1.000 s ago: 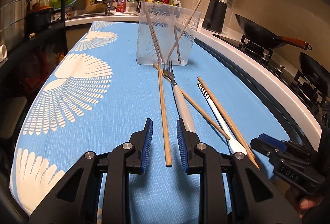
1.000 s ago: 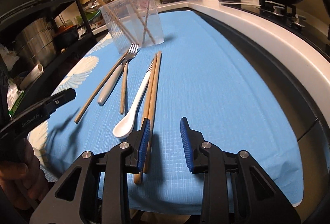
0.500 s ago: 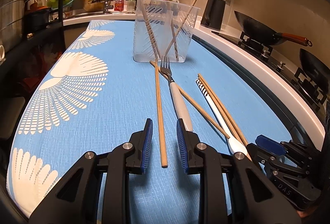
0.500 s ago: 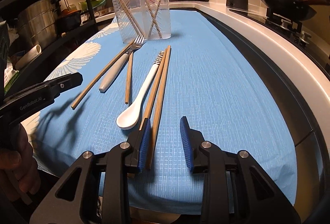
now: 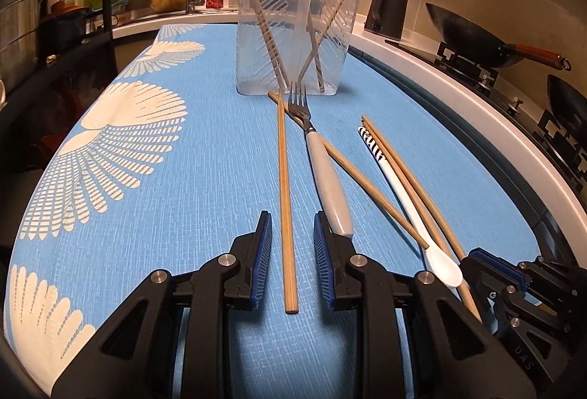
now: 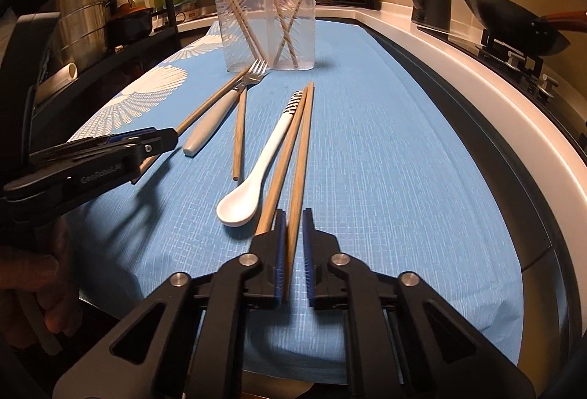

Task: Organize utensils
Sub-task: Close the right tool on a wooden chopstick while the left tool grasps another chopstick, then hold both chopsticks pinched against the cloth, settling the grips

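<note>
A clear plastic cup [image 5: 297, 35] holding three wooden chopsticks stands at the far end of the blue cloth; it also shows in the right wrist view [image 6: 266, 21]. In front of it lie loose chopsticks, a grey-handled fork [image 5: 323, 175] and a white spoon [image 5: 411, 211]. My left gripper [image 5: 292, 259] is open, its jaws either side of one chopstick [image 5: 284, 186] lying on the cloth. My right gripper [image 6: 293, 252] has narrowed around the near end of a chopstick [image 6: 301, 156], with a small gap still showing; a second chopstick [image 6: 280, 167] lies just left of it.
The blue cloth [image 6: 385, 149] covers a counter with a white raised edge on the right. Woks [image 5: 473, 32] sit on a stove to the right and a black kettle [image 6: 431, 0] stands at the back. A dark shelf rack with pots [image 6: 84, 21] is on the left.
My left gripper has moved forward so the chopstick lies between its open jaws. My right gripper has shifted left over a chopstick and its jaws have closed in around it.
</note>
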Motion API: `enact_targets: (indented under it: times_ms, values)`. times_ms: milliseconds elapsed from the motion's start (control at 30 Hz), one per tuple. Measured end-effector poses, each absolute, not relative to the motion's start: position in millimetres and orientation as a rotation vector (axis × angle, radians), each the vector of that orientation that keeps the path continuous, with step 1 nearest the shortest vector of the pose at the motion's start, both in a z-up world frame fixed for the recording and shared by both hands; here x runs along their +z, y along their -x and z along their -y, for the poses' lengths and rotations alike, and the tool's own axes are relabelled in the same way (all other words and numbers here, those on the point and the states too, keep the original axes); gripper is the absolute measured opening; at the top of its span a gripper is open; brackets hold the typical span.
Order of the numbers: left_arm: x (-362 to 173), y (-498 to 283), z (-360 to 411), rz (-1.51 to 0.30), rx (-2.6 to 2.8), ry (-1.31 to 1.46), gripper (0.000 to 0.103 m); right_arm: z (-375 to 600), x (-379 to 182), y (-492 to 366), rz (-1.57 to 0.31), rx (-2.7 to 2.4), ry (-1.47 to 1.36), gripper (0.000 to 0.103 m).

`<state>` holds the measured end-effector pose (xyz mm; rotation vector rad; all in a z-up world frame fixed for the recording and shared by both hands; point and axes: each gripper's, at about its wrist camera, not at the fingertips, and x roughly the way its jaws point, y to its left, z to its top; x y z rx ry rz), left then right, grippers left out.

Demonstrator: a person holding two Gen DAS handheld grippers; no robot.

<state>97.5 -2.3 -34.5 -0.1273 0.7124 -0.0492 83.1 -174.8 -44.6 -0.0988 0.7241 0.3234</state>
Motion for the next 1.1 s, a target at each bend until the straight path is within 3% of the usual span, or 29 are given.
enact_targets:
  times_ms: [133,1100]
  values:
    - [-36,-101,2,-0.73,-0.045,0.123,0.007,177,-45,-83,-0.717,0.303,0.083,0.006]
    - [-40,-86,4,-0.723,0.042,0.082,0.007,196,-50,-78,-0.648,0.208,0.028,0.012]
